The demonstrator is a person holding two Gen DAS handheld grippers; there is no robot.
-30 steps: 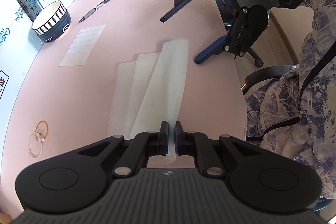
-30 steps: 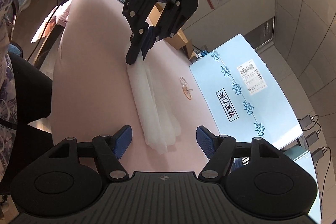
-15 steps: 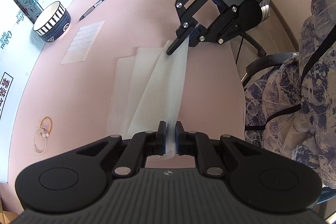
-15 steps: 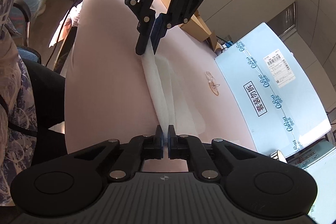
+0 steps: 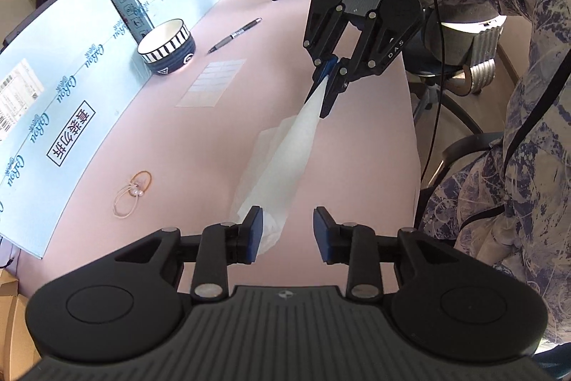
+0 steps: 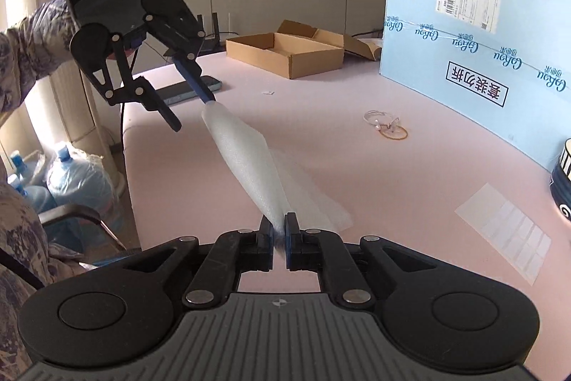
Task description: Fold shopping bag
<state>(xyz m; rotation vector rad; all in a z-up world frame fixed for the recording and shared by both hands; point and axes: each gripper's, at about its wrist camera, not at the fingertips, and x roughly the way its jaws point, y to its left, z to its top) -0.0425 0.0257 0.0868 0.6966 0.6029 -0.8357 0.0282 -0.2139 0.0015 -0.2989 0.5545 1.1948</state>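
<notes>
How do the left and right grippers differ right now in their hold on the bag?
The right gripper is shut on one end of the bag; the left gripper is open, its jaws having just been opening. The right's pads pinch the bag between them; at the left, the bag's other end only lies against one pad. Both are lifted above the table and point down along the bag.
</notes>
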